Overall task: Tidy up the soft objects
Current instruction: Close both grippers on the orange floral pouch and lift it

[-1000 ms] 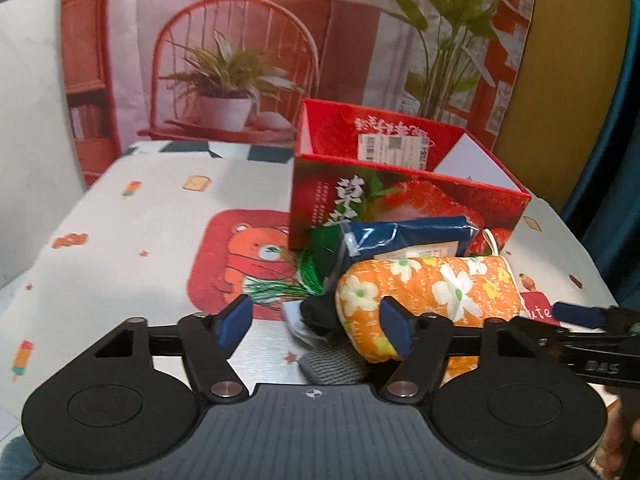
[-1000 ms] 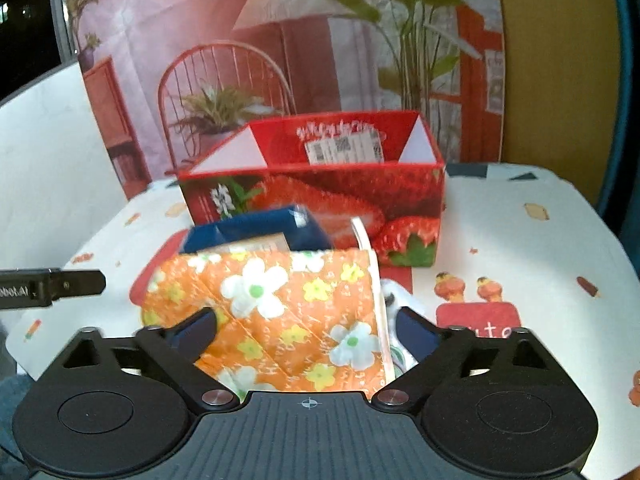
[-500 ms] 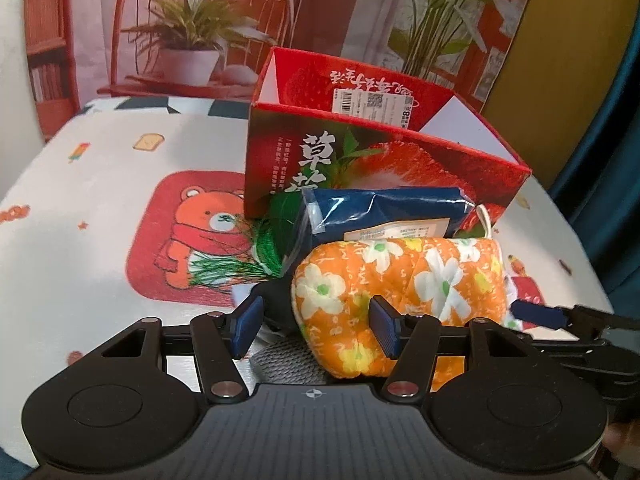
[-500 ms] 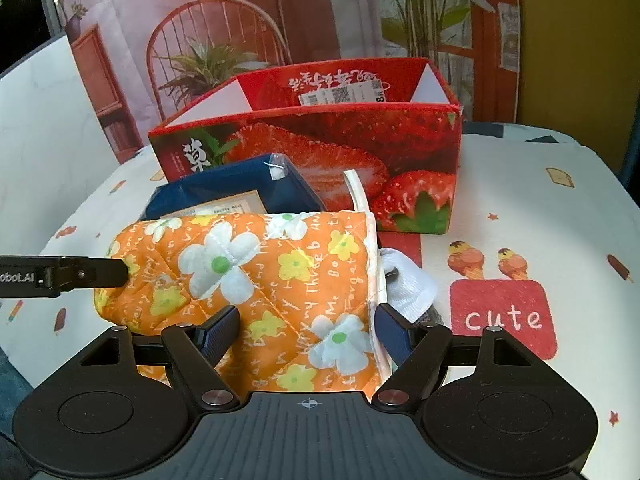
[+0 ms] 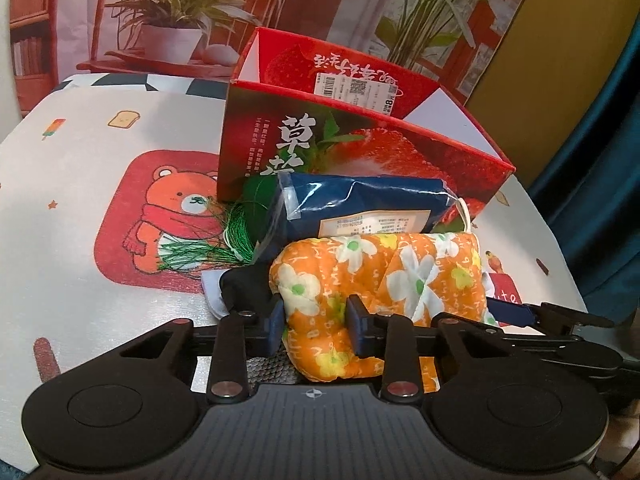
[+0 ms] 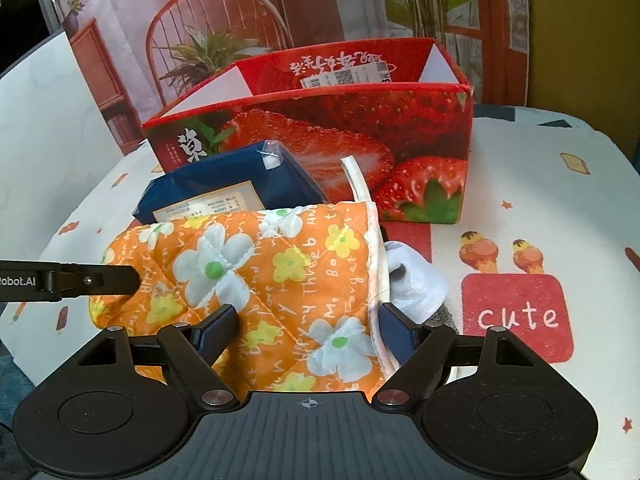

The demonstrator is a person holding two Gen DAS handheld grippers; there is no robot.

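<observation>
Left gripper (image 5: 314,326): jaws closing on the rounded end of the orange floral mitt (image 5: 384,280), padding bunched between the pads, a pinch to lift that end.
Right gripper (image 6: 308,330): jaws wide, straddling the mitt's cuff end; pads beside the fabric, whether they press I cannot tell.
Mitt: lies mid-tabletop, atop the soft pile, just in front of the strawberry box (image 5: 360,136).
Blue packet (image 5: 360,204): wedged between mitt and box.
Judgement: two-ended hold keeps the floppy mitt level for the open box.

Two close wrist views, angled down, sharing orange mitt (image 5: 384,276) (image 6: 256,280)
</observation>
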